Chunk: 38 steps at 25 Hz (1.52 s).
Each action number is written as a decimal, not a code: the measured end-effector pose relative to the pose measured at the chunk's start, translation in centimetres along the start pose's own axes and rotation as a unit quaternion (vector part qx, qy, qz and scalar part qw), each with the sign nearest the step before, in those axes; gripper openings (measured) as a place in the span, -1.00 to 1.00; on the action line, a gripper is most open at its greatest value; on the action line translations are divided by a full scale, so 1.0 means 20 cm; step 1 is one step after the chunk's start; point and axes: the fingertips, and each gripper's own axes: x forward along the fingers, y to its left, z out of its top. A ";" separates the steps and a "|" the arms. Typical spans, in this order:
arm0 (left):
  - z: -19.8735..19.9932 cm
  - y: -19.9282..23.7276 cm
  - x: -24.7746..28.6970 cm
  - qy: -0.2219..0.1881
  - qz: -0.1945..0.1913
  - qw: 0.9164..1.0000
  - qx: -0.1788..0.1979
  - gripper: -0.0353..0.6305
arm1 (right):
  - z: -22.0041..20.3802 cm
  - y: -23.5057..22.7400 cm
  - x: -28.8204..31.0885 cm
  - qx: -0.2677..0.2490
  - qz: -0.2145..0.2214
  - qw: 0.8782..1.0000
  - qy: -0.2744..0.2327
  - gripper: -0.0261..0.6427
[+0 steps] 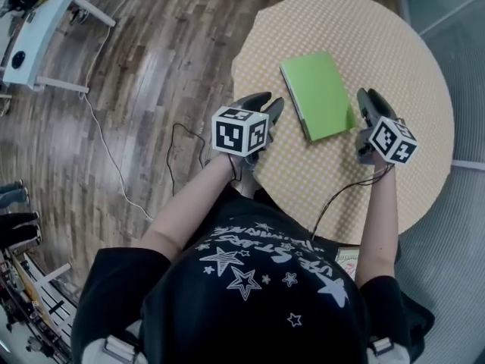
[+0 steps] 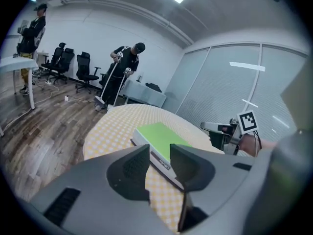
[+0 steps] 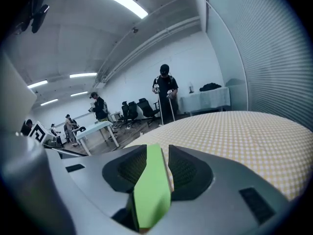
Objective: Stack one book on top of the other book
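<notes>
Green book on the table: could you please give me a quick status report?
Left gripper open, empty, beside the green book. Right gripper open, book's edge between its jaws. Book flat on the table. Nothing in the way.

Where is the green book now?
In the head view, the green book lies on the round table between the left gripper and the right gripper, nearer the right.

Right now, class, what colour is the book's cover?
The book is green; best in head view.
</notes>
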 end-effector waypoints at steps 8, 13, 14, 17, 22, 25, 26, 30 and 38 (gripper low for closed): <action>0.27 0.05 -0.19 -0.062 -0.064 0.993 0.081 -0.58 | 0.15 0.38 -0.16 0.017 0.000 0.996 -0.085 -0.51; 0.35 0.13 -0.36 -0.073 -0.105 0.981 0.146 -0.65 | 0.17 0.69 -0.13 0.026 -0.005 0.992 -0.124 -0.53; 0.36 0.15 -0.40 -0.075 -0.112 0.979 0.155 -0.65 | 0.17 0.75 -0.13 0.030 -0.008 0.991 -0.130 -0.53; 0.41 0.22 -0.51 -0.083 -0.130 0.973 0.172 -0.70 | 0.19 0.91 -0.13 0.034 -0.020 0.987 -0.155 -0.55; 0.45 0.31 -0.66 -0.080 -0.180 0.961 0.194 -0.78 | 0.16 1.15 -0.17 0.029 -0.056 0.982 -0.179 -0.60; 0.42 0.40 -0.72 -0.070 -0.204 0.954 0.205 -0.80 | 0.07 1.30 -0.18 0.034 -0.080 0.979 -0.184 -0.64; 0.41 0.42 -0.73 -0.067 -0.210 0.953 0.208 -0.80 | 0.04 1.34 -0.19 0.038 -0.087 0.978 -0.184 -0.65; 0.36 0.44 -0.77 -0.058 -0.236 0.945 0.217 -0.82 | -0.09 1.45 -0.29 0.055 -0.128 0.972 -0.190 -0.66; 0.31 0.39 -0.89 -0.058 -0.272 0.933 0.228 -0.84 | -0.19 1.58 -0.45 0.071 -0.173 0.962 -0.201 -0.76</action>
